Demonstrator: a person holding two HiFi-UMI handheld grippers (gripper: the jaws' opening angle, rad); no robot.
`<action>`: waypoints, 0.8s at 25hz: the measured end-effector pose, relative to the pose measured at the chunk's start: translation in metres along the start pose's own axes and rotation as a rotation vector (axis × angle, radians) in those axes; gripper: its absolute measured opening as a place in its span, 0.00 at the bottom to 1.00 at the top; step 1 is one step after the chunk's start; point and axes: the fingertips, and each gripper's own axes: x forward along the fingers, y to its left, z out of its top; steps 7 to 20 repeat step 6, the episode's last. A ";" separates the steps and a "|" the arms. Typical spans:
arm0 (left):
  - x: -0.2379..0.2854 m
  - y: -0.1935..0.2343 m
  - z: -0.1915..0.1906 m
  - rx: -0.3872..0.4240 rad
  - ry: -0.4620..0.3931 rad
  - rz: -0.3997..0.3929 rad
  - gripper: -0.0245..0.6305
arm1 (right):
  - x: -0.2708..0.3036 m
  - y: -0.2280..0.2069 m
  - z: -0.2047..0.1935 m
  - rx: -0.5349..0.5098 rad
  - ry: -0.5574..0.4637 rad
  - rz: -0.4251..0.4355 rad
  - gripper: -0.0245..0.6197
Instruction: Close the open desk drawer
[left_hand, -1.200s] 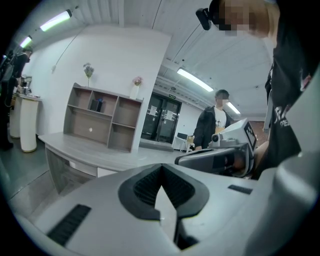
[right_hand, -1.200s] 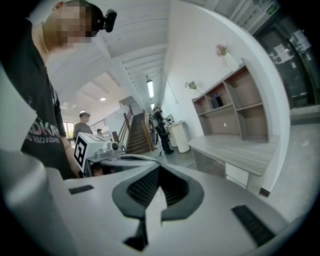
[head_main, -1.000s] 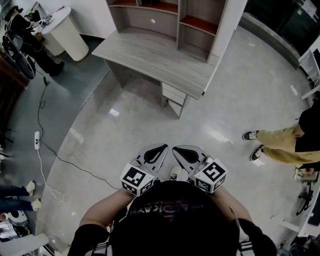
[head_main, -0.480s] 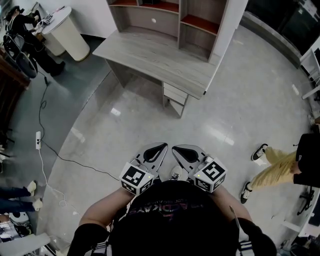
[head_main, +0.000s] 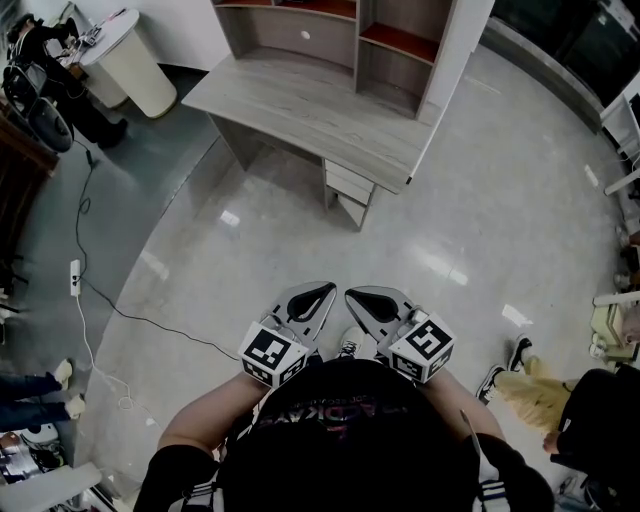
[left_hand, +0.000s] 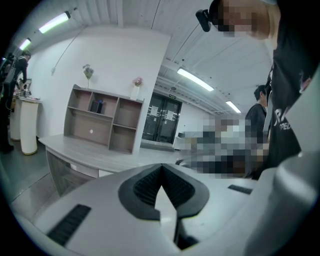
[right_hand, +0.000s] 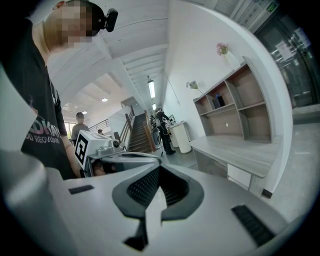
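The open desk drawer (head_main: 352, 210) is seen under the right end of the grey wooden desk (head_main: 300, 110), in a short stack of drawers; its front appears pulled out a little past the one above it. In the right gripper view the pale drawer front (right_hand: 240, 176) is seen below the desk top, far beyond the jaws. A shelf unit (head_main: 320, 30) with open compartments is set on the back of the desk, against the wall. The drawer is touched by neither gripper. Both are held low, near the person's body, well apart from the desk across a bare stretch of glossy floor (head_main: 250, 270), tips aimed roughly toward the desk. The left gripper (head_main: 312, 303) is shown in its own view (left_hand: 161, 171) with jaws pressed together and nothing between them. The right gripper (head_main: 372, 304) is the same (right_hand: 159, 172): jaws together, nothing held (the ribbed pads meet along one seam). The two grippers are held side by side, just apart, each with its marker cube (head_main: 272, 357) at the rear. A white round stand (head_main: 130, 65) is placed left of the desk. A power strip (head_main: 73, 280) with a trailing cable is laid on the floor at left. A bystander in tan trousers (head_main: 530, 385) is seen at lower right.
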 end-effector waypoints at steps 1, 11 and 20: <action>0.000 -0.001 0.000 -0.001 0.000 0.000 0.05 | 0.000 -0.001 0.000 -0.002 0.002 0.000 0.06; 0.004 0.001 0.002 -0.004 0.001 0.001 0.05 | 0.001 -0.003 0.000 0.001 0.013 0.009 0.06; 0.004 0.001 0.002 -0.004 0.001 0.001 0.05 | 0.001 -0.003 0.000 0.001 0.013 0.009 0.06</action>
